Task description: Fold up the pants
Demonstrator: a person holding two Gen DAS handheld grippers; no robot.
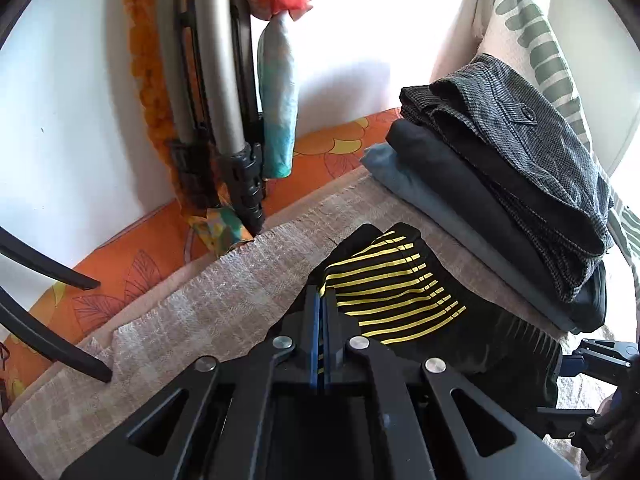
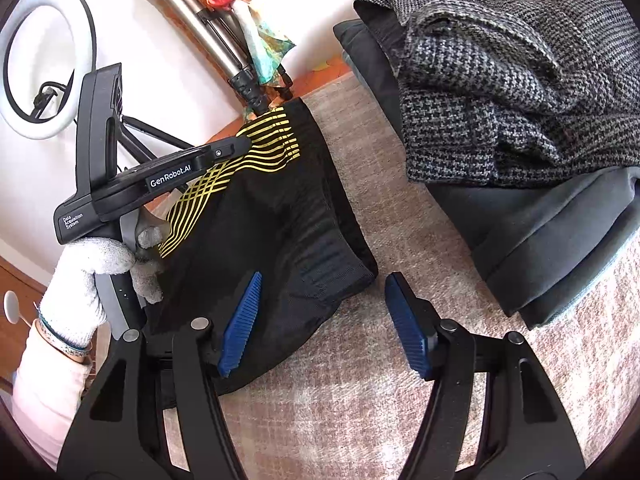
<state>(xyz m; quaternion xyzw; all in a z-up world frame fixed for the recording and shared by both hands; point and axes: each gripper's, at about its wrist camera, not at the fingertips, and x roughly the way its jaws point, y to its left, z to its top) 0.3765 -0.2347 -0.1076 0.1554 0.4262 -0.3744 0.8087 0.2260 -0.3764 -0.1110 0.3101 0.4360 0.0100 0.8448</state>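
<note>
Black pants with thin yellow stripes (image 1: pixel 400 292) lie folded on a beige woven cloth (image 1: pixel 208 304). My left gripper (image 1: pixel 323 300) is shut on the left edge of the pants. In the right wrist view the pants (image 2: pixel 276 236) lie left of centre and the left gripper (image 2: pixel 240 145) pinches their far striped corner, held by a gloved hand (image 2: pixel 92 280). My right gripper (image 2: pixel 322 322) is open and empty, its left blue pad over the near edge of the pants and its right pad over bare cloth.
A stack of folded clothes (image 1: pixel 516 184), topped by a grey houndstooth garment (image 2: pixel 520 80), stands to the right of the pants. A tripod (image 1: pixel 224 120) and a ring light (image 2: pixel 44 64) stand by the white wall. An orange floral sheet (image 1: pixel 120 264) lies under the cloth.
</note>
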